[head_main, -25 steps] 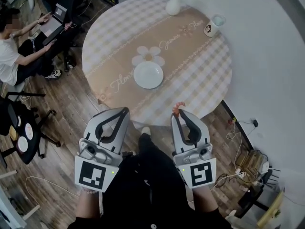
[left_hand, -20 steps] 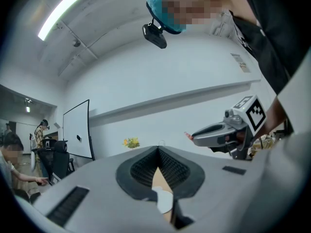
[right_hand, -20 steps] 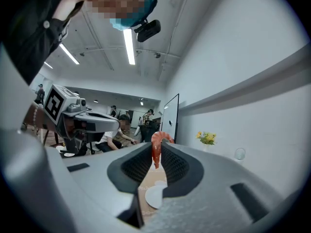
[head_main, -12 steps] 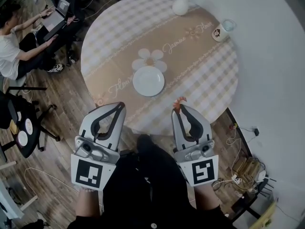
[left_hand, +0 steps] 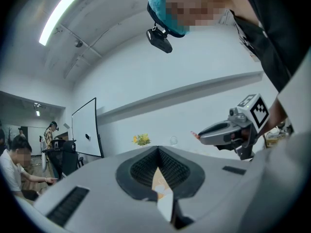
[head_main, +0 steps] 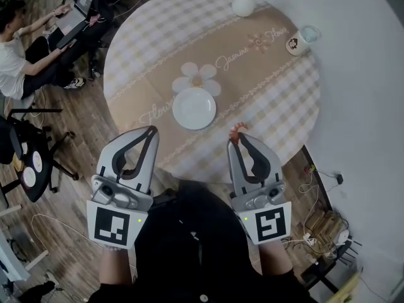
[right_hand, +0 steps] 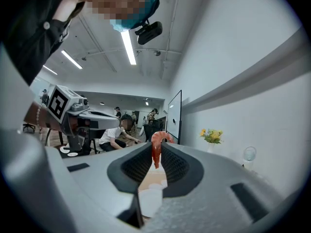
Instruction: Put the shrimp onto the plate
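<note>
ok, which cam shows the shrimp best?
Right gripper view: the shrimp sits centre frame, pinched at the jaw tips. The head view shows only a small orange curl beyond those tips. The left gripper view shows just a distant speck.

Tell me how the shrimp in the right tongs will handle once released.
Probably light: the right tongs carry the shrimp pinched at their tips alone. Likely stiff, since its curl shows no sag. Being curved, it may rock on the plate.

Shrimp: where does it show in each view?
Head view: shrimp at the right gripper's tip, lower right of the plate.
Left gripper view: shrimp small, right of centre, on the right gripper's tip.
Right gripper view: shrimp at centre, pinched between the jaws.
Shared landmark: the vase of flowers.
</note>
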